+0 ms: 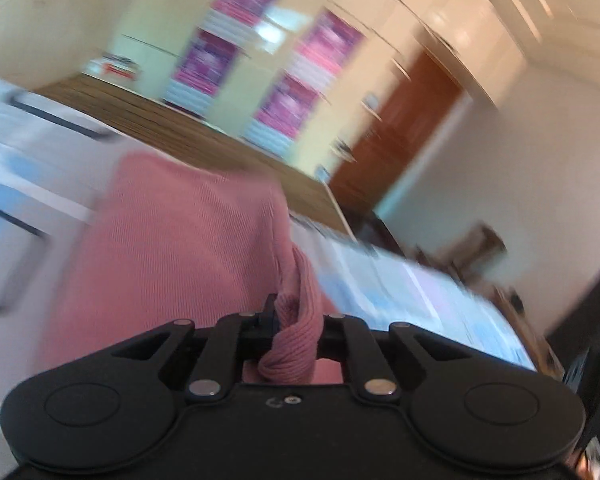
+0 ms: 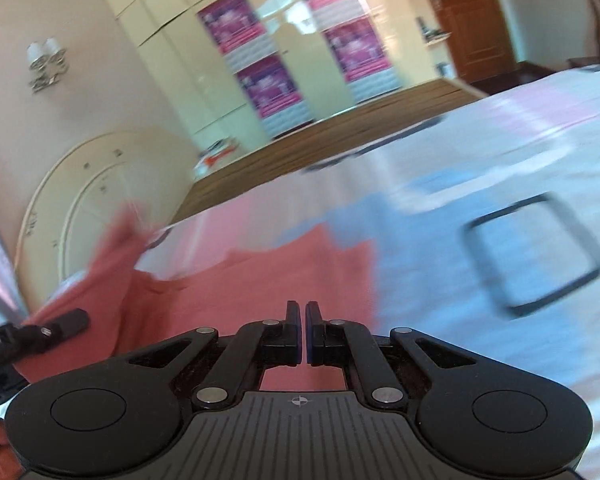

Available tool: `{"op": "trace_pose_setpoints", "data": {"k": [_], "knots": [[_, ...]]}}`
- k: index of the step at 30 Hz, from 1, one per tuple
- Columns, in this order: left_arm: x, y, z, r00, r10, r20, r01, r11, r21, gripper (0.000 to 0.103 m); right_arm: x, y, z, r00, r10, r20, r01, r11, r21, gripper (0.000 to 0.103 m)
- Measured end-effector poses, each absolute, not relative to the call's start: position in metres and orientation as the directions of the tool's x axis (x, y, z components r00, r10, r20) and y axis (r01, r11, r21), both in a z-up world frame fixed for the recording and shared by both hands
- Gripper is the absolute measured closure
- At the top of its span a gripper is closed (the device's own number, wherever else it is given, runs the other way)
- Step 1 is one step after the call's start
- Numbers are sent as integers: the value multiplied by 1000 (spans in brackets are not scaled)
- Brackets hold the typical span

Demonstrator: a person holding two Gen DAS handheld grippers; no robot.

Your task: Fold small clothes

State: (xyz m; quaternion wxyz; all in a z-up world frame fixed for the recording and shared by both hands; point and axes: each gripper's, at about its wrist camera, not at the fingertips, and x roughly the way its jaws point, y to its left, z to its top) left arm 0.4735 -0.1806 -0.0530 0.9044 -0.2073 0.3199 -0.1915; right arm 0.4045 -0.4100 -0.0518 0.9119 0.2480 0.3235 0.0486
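Observation:
A pink ribbed knit garment (image 1: 172, 248) hangs lifted above the bed in the left wrist view. My left gripper (image 1: 290, 320) is shut on a twisted bunch of it, and the cloth drapes down in front. In the right wrist view the same pink garment (image 2: 252, 280) spreads over the bedsheet (image 2: 480, 160) just ahead of my right gripper (image 2: 303, 320). Its fingers are closed together with nothing between them, above the cloth. The left gripper's black body (image 2: 32, 336) shows at the left edge against the pink cloth.
The bedsheet is white with blue and pink patches and black square outlines (image 2: 532, 252). A cream headboard (image 2: 88, 200) stands at the left. Beyond the bed are a wood floor (image 2: 340, 128), cream wardrobes with purple posters (image 2: 268, 84) and a brown door (image 2: 472, 16).

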Motion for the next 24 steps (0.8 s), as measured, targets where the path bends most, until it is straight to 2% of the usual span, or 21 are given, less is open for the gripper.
{"op": "trace_pose_setpoints", "data": {"k": [2,3,4,5,6,7,8,9,10,11,12,13,15,18,20,22,24], "knots": [[473,-220,-74,668,-520,-532,231,825,-516,93,393,-434,-48,789,224,-572,99,873,478,99],[475,-245,-89,624,-536,-568,235,823,-517,89,389,-446,-48,789,214,-576,112,872,477,99],[478,-263,-103,580,-538,-612,247,832,-497,84,386,-455,-47,788,210,-579,120,870,479,99],[479,-281,-118,521,-521,-676,246,850,-466,75,385,-462,-46,787,223,-576,115,864,491,98],[476,-291,-125,494,-497,-714,240,867,-437,74,384,-467,-46,784,244,-570,103,855,508,84],[468,-292,-119,517,-497,-697,277,868,-412,68,385,-469,-46,780,260,-570,93,852,516,64],[461,-284,-109,525,-527,-668,326,850,-414,47,385,-468,-43,783,252,-569,92,858,505,30],[457,-272,-99,546,-547,-635,345,837,-425,40,383,-466,-38,804,254,-538,58,866,497,28],[451,-255,-91,578,-552,-601,352,833,-427,40,382,-462,-34,804,296,-515,6,862,506,29],[449,-237,-85,612,-532,-585,342,845,-411,40,385,-456,-35,793,327,-514,-12,852,524,40],[454,-222,-80,646,-487,-588,313,871,-378,43,390,-451,-37,779,356,-516,-27,841,541,55],[457,-203,-79,685,-423,-593,272,904,-330,44,394,-445,-41,761,384,-523,-39,832,553,58],[472,-170,-86,719,-316,-619,175,944,-278,48,405,-430,-50,726,424,-542,-64,826,560,60],[496,-130,-108,705,-255,-661,55,950,-307,48,422,-410,-64,676,441,-590,-79,840,537,60],[510,-116,-122,673,-262,-692,35,945,-324,47,434,-396,-75,634,432,-641,-78,861,503,60],[510,-96,-127,670,-281,-687,30,935,-353,47,438,-385,-85,619,386,-684,-65,893,445,60],[512,-97,-130,667,-282,-690,36,937,-348,46,444,-380,-92,584,404,-704,-78,891,447,60]]}}
